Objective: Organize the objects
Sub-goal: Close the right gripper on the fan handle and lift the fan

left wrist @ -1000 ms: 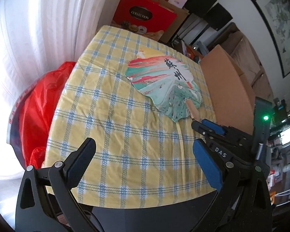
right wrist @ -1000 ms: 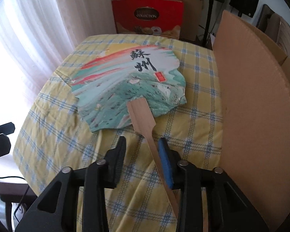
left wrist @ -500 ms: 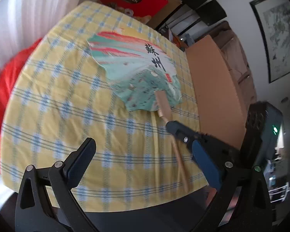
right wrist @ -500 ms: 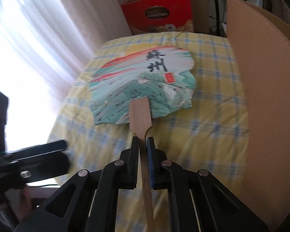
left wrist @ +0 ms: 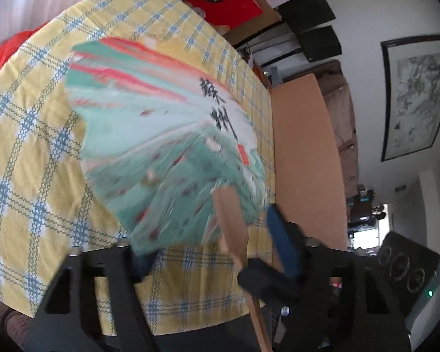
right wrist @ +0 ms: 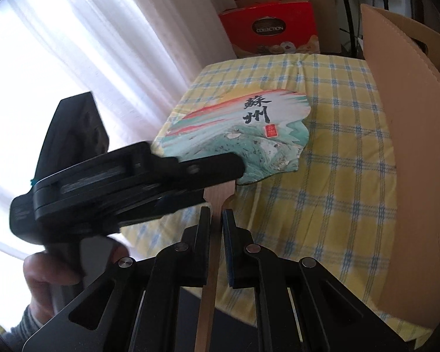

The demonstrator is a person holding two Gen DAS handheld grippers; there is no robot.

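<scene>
Progress: early, by my read. Only one task item shows, the fan (right wrist: 240, 135), and it isn't stowed. The box (right wrist: 407, 152) stands at the right edge of the worktop (right wrist: 337, 193); I'd guess that's the destination, can't confirm. Lifting looks done; carrying and placing are left.

Fan: paddle tilted up off the checked cloth, far edge low over the worktop. I can't tell if that edge touches the cloth. Left view is motion-blurred, so fine contact is unreadable there.

My right hand-held gripper (right wrist: 217, 234): jaws nearly together, clamped on the fan's wooden handle (right wrist: 218, 202) just below where it widens into the paddle. Handle runs back between the fingers toward me. That grip carries the fan.

My left hand-held gripper (left wrist: 217, 234): jaws wide apart, gripping nothing. It sits at the paddle's near edge, straddling the handle. From the right view it crosses over the paddle's near left part. Touching or just above: can't tell.

Red carton (right wrist: 270, 26) at the far end, apart from all this.
</scene>
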